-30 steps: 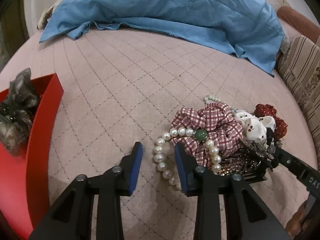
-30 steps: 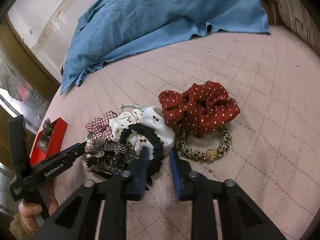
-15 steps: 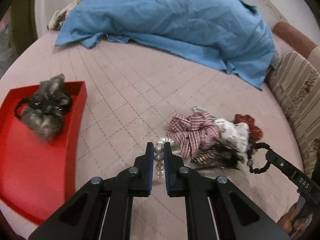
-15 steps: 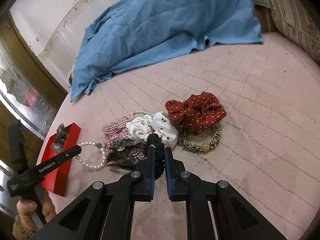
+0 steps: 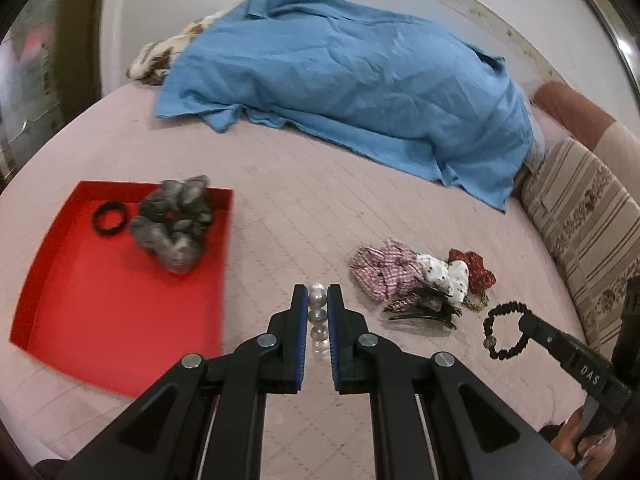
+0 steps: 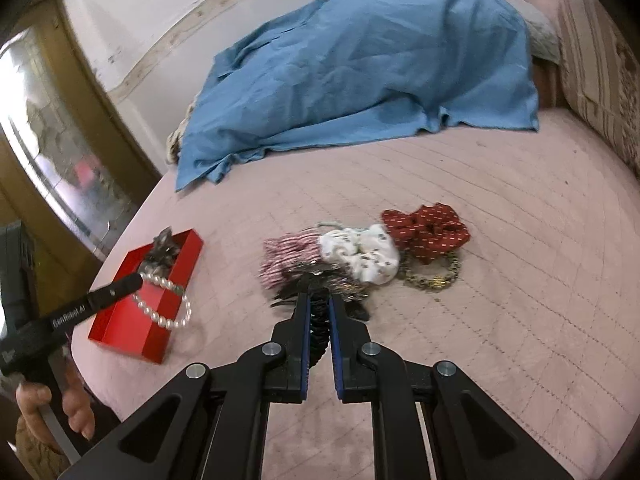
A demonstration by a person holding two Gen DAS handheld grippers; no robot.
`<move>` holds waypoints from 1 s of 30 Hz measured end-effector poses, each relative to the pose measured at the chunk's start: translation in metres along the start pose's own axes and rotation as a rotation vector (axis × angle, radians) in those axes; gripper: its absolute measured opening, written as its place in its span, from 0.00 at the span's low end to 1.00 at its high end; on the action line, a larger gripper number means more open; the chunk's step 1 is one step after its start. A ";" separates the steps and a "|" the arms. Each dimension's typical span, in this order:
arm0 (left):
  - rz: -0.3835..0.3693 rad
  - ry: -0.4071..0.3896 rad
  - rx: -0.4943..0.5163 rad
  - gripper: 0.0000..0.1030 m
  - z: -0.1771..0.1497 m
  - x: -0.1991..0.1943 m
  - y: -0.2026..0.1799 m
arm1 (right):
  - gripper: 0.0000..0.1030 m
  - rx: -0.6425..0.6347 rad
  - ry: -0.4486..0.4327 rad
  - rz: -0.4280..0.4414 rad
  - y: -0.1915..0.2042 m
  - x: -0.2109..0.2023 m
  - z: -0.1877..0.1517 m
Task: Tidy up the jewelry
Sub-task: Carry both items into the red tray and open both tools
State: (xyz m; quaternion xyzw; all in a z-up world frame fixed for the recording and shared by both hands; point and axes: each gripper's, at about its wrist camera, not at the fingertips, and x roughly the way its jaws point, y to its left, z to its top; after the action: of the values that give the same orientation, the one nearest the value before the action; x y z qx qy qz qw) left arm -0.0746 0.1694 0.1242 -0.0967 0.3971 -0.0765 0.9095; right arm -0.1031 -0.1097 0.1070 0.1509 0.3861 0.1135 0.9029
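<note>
Pearl beads sit pinched between the pads of the left tool (image 5: 317, 304), closed on the pearl bracelet (image 6: 164, 300), whose loop dangles free in the air just short of the red tray (image 5: 48, 276). The right tool (image 6: 319, 308) is likewise clamped, on the black beaded bracelet (image 5: 505, 334), raised near the pile of scrunchies (image 6: 360, 252) on the bed (image 6: 520, 280).

The step in hand looks like carrying both pieces to the tray. Best to bring the pearls well past the tray's near wall before lowering, so the hanging loop does not snag the rim (a grey scrunchie (image 5: 174, 224) and a black hair tie (image 5: 109, 218) already fill its far end), then ease the grip open low over bare red floor.
</note>
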 end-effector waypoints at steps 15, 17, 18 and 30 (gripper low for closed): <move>0.124 -0.072 -0.096 0.09 0.019 -0.008 0.107 | 0.10 -0.216 0.092 0.051 0.104 0.038 0.001; 0.149 -0.065 -0.109 0.09 0.022 -0.004 0.125 | 0.10 -0.247 0.102 0.064 0.121 0.046 0.002; 0.161 -0.063 -0.113 0.09 0.023 -0.003 0.132 | 0.10 -0.269 0.109 0.075 0.134 0.052 0.004; 0.288 0.022 -0.301 0.09 0.008 -0.001 0.213 | 0.10 -0.431 0.204 0.185 0.241 0.114 -0.013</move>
State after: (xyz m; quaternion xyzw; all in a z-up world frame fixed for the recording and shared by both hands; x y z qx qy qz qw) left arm -0.0558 0.3769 0.0803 -0.1728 0.4236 0.1134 0.8820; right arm -0.0569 0.1528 0.1101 -0.0229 0.4266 0.2899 0.8564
